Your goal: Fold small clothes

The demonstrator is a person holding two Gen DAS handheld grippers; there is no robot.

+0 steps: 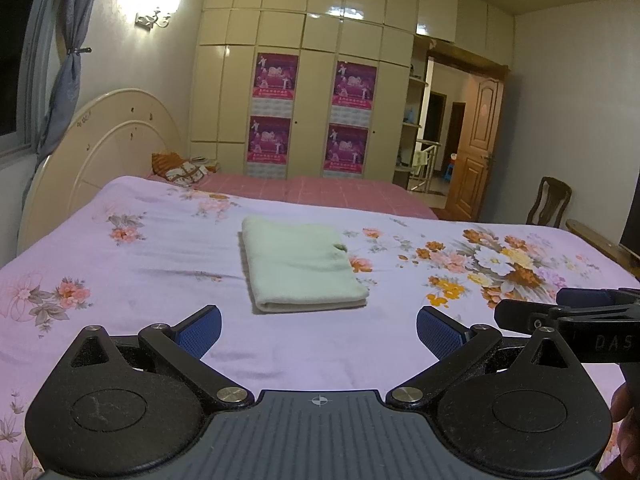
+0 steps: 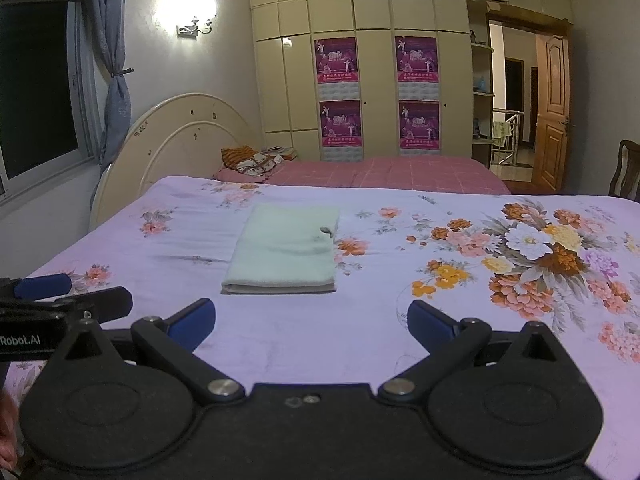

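Note:
A pale green cloth (image 1: 298,264) lies folded into a flat rectangle on the lilac floral bedspread (image 1: 140,288). It also shows in the right wrist view (image 2: 284,250). My left gripper (image 1: 319,334) is open and empty, held above the bed a short way in front of the cloth's near edge. My right gripper (image 2: 311,326) is open and empty too, level with the left one and to the right of the cloth. Each gripper shows at the other view's edge: the right one (image 1: 568,312), the left one (image 2: 60,292).
The bed has a cream round headboard (image 1: 104,152) at the left and a pink sheet (image 1: 320,190) with pillows (image 1: 180,168) behind. A wardrobe (image 1: 312,80) stands beyond. A wooden chair (image 1: 550,202) and an open door (image 1: 474,148) are at the right.

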